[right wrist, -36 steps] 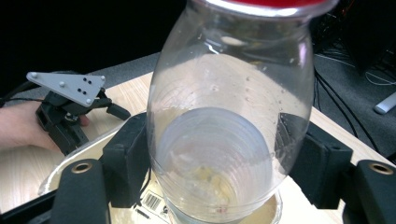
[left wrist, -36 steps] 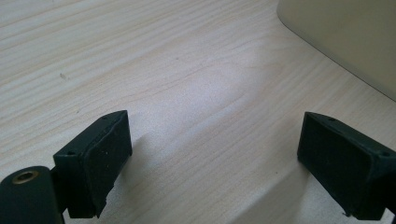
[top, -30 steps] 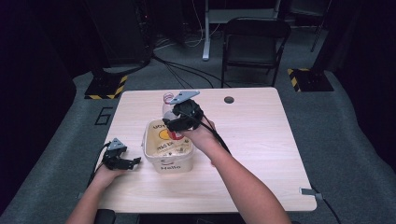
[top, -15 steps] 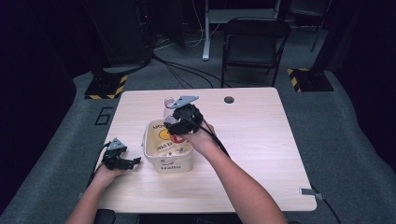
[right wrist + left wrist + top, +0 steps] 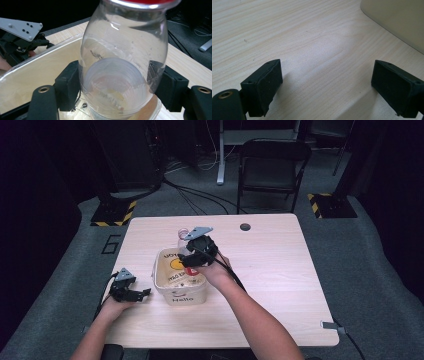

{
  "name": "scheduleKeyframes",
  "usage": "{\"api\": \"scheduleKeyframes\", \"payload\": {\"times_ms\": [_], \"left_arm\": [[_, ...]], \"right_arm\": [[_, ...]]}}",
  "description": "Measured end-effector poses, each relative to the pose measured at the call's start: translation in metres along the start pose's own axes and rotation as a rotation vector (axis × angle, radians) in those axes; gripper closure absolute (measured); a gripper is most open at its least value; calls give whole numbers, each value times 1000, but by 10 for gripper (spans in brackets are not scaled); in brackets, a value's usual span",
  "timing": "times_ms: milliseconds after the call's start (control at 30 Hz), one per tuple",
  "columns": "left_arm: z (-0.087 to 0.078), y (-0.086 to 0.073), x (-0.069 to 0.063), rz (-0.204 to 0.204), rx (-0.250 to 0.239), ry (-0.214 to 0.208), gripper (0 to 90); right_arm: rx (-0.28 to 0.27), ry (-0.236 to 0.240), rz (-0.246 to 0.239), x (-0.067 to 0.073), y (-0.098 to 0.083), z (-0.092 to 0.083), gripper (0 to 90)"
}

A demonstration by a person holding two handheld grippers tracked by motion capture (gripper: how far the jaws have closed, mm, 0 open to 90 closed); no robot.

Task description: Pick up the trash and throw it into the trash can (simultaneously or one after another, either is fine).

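The clear bottle (image 5: 122, 67) is held over the cream tub (image 5: 181, 281), its base down inside the tub's open mouth. In the right gripper view its glassy body bulges wide below a red cap (image 5: 142, 2) at the top edge, and through the wall the round bottom shows pale and empty. The right gripper (image 5: 117, 86) has it by the lower body: a black pad presses on each side of the bottle, so the jaws stand part closed with the bottle clamped between them. In the high view this gripper (image 5: 196, 256) sits above the tub's far half, the person's hand behind it and the forearm running back toward the near table edge; the bottle's neck (image 5: 184, 236) pokes out just beyond the tub's far rim.

The tub stands on the wooden table (image 5: 280, 285), left of the table's middle. It is a pale tub with a yellow round mark and dark lettering on its printed side, and its rim (image 5: 37, 60) curves across the right gripper view behind the bottle.

The left gripper (image 5: 131, 292) rests on the table just to the left of the tub, near its near corner and not touching it. In the left gripper view its jaws are spread wide with nothing but bare wood between them (image 5: 325, 86); the tub's wall (image 5: 397, 20) shows at the upper right, a short way off.

A small dark hole (image 5: 245, 226) lies in the tabletop beyond the tub, to the right. Past the table's far edge a black chair (image 5: 272, 167) stands on the grey floor.
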State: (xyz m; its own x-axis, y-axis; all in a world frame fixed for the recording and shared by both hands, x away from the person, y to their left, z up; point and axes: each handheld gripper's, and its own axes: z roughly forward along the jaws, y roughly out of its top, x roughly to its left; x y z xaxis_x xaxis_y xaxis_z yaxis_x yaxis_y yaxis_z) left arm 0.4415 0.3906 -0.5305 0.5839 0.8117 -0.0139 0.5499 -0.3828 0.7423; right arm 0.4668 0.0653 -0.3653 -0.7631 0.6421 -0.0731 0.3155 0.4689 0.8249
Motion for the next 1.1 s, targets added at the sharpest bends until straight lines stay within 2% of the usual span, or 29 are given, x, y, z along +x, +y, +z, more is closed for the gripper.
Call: {"api": "scheduleKeyframes", "payload": {"times_ms": [467,667,767,1100], "left_arm": [[0,0,0,1,2,0,97],[0,0,0,0,0,0,97],[0,0,0,0,0,0,97],[0,0,0,0,1,0,97]], "right_arm": [[15,-20,-8,1,-9,7,282],[21,-26,-32,0,-14,12,282],[22,-29,-22,1,-14,13,282],[43,-40,-33,4,-18,20,281]]}}
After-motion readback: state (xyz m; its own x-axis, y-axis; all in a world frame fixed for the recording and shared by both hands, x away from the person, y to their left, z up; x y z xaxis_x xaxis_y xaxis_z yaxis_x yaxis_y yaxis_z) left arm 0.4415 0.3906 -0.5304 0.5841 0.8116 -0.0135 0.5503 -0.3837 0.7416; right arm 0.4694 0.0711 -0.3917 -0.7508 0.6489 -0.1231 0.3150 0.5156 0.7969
